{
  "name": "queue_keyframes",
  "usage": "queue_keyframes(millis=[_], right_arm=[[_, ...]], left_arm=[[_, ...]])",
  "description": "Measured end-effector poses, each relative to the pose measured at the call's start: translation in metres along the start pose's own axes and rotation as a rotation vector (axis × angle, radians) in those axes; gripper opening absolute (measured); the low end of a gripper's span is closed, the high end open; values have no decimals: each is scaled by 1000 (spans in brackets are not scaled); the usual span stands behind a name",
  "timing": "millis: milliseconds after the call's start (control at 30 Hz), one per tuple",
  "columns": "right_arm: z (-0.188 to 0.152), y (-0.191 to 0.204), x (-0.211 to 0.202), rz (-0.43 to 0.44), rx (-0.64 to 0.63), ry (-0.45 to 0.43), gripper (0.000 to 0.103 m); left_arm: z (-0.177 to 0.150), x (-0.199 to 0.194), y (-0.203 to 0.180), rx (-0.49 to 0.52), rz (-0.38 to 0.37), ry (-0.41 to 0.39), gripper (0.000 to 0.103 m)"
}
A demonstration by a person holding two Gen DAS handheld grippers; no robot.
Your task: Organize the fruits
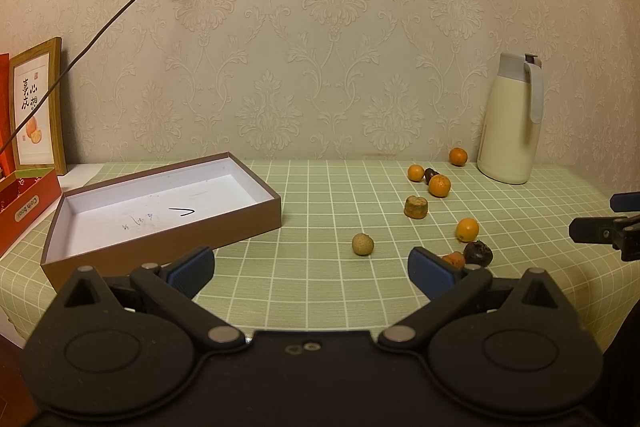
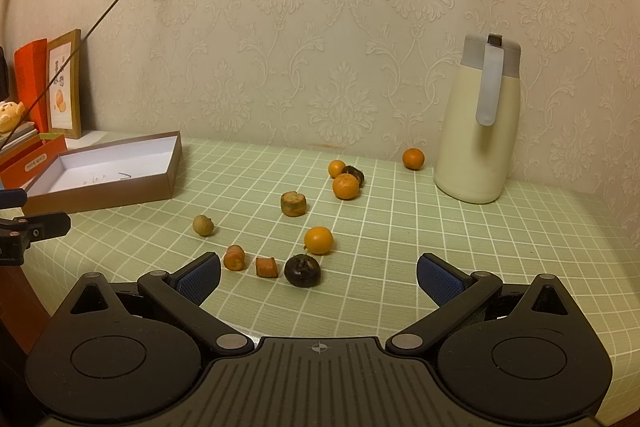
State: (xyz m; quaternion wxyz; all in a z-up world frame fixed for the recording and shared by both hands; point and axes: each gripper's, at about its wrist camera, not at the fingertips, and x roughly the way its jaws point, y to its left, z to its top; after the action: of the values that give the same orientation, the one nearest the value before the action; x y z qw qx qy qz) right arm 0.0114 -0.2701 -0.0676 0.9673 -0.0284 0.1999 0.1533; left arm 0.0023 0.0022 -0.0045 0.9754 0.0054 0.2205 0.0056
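Hovering: both claws hang low over the near edge of the tabletop (image 2: 400,227), neither touching any fruit.
Left claw (image 1: 311,269): released, pads spread wide, nothing between them; it faces the gap between box and fruit, likely so it can serve either side.
Right claw (image 2: 319,277): released too, spread wide, with the dark fruit (image 2: 302,270) just beyond its opening, probably the first pick.
Box (image 1: 160,203): shallow, brown-walled, white inside, lying open at the left; it holds no fruit, so sorting seems not yet begun.
Oranges: one (image 2: 318,240) near, just behind the dark fruit; two more (image 2: 345,186) mid-table beside another dark piece; one (image 2: 413,159) far, by the jug.
Small pieces: two orange chunks (image 2: 234,257) (image 2: 266,267) lie near, left of the dark fruit; a pale round fruit (image 2: 203,225) and a brown stub (image 2: 293,203) sit further back.
Jug (image 2: 476,131): cream, upright at the far right, apart from the work.
Judgement: round fruit may roll when nudged, so a centred closing suits it.
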Motion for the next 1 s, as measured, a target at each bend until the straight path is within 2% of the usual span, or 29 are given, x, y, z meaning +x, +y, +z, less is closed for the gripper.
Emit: queue_keyframes(millis=[1000], right_arm=[[1, -3, 2, -5, 1, 5, 103]], left_arm=[[1, 6, -1, 6, 15, 7, 97]])
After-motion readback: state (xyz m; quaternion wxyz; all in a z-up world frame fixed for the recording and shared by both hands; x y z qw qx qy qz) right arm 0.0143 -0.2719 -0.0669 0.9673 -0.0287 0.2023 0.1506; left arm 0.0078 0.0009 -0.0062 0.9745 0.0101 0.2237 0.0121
